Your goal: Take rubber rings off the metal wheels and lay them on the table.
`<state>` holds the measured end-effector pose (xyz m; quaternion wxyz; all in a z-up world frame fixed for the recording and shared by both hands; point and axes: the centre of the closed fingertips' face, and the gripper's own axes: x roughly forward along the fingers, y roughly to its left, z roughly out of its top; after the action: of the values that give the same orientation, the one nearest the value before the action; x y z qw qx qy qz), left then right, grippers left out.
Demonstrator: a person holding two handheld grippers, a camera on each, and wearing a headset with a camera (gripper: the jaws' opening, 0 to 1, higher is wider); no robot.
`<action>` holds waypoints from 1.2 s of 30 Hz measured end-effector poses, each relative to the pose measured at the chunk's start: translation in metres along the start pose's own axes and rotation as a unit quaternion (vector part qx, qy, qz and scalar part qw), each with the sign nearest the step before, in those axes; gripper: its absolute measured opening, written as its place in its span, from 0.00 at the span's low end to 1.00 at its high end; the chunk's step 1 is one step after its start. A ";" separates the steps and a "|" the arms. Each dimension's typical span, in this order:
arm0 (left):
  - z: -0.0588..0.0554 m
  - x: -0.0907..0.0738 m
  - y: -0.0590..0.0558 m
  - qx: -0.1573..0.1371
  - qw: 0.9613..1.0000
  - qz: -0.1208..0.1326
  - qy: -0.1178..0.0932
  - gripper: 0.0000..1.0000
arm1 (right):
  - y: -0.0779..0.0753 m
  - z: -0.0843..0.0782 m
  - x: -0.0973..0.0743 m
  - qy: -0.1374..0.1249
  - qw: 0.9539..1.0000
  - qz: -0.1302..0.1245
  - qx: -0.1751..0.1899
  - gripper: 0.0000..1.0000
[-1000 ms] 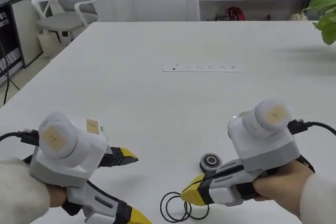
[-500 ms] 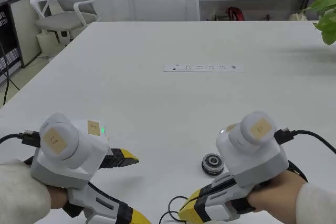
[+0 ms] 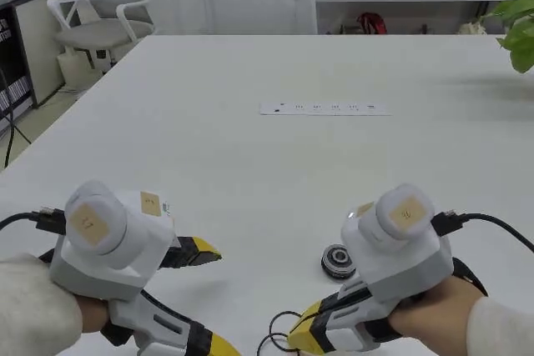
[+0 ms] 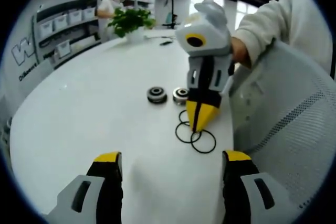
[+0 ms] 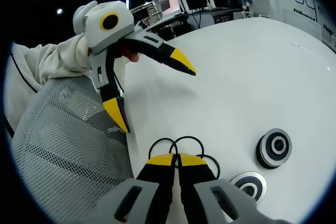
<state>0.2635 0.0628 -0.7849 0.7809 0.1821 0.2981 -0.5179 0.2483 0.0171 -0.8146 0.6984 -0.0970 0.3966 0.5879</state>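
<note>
Two wheels (image 4: 157,94) near rings (image 4: 192,136), power strip (image 3: 324,108) beyond

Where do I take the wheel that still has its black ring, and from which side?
Grip the dark-rimmed wheel across its outer rim, from above: it lies flat on the table, hub up, so the rim's opposite sides are what the jaws can close on. Set the jaws clear of the bare wheel close beside it. The open left tool looks free.

White table (image 3: 250,164): two metal wheels (image 4: 157,95), black rubber rings (image 4: 195,135), power strip (image 3: 324,108).
</note>
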 end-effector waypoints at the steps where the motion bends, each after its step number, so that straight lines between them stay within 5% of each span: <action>1: 0.000 0.000 0.000 0.000 1.000 0.000 0.000 0.79 | -0.001 0.000 0.000 -0.001 1.000 -0.003 0.000 0.00; 21: -0.002 0.000 0.001 0.000 1.000 0.002 0.004 0.79 | -0.013 0.005 -0.005 -0.016 1.000 -0.020 0.008 0.00; 36: -0.002 0.000 0.001 0.000 1.000 0.003 0.005 0.79 | -0.029 0.023 -0.025 -0.056 0.997 -0.043 0.015 0.05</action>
<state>0.2642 0.0648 -0.7864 0.7812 0.1852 0.3013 -0.5144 0.2842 0.0036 -0.7920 0.7454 -0.0707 0.3609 0.5560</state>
